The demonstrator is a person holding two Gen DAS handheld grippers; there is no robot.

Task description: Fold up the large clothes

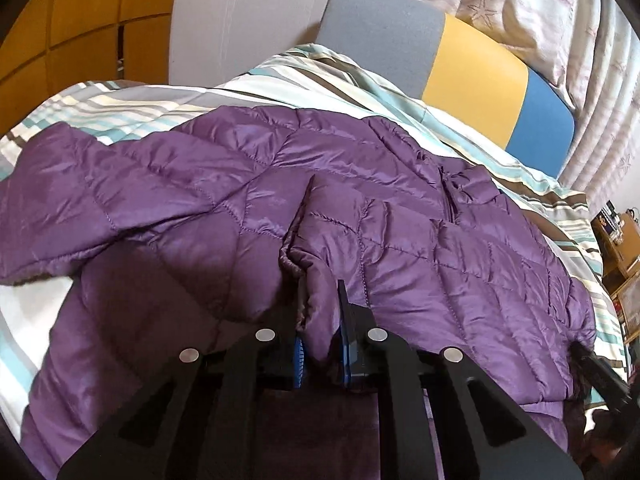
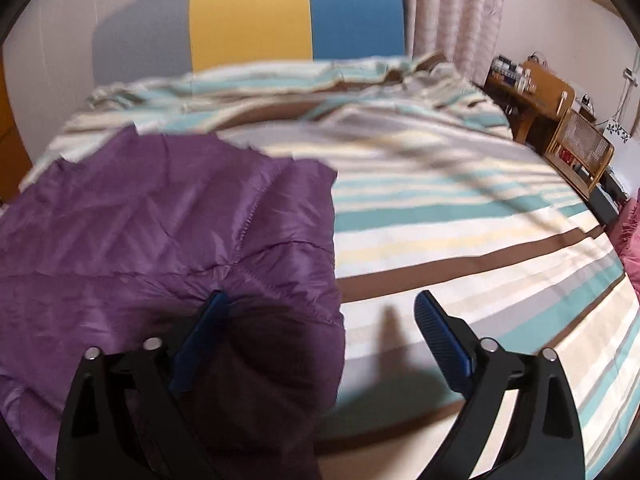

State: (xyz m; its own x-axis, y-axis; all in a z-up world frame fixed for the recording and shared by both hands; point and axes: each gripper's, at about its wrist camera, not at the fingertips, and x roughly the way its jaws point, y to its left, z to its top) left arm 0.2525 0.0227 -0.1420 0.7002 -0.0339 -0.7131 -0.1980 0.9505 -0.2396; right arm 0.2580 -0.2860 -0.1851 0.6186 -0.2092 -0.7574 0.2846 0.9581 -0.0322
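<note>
A purple quilted puffer jacket (image 1: 248, 184) lies spread across a striped bed cover (image 1: 120, 100). My left gripper (image 1: 320, 304) is shut on a raised fold of the jacket's front edge, and purple cloth bunches between its blue pads. In the right wrist view the jacket's (image 2: 152, 216) right side covers the left half of the picture. My right gripper (image 2: 320, 312) stands wide open over the jacket's edge; its left finger is above purple cloth, its right finger above the striped bed cover (image 2: 460, 232). Nothing is pressed between its pads.
A headboard (image 1: 460, 60) in grey, yellow and blue stands behind the bed, with patterned curtains (image 1: 560, 12) beyond. Wooden cupboards (image 1: 68, 20) rise at the left. A wooden desk and a rattan shelf (image 2: 560, 128) stand along the bed's right side.
</note>
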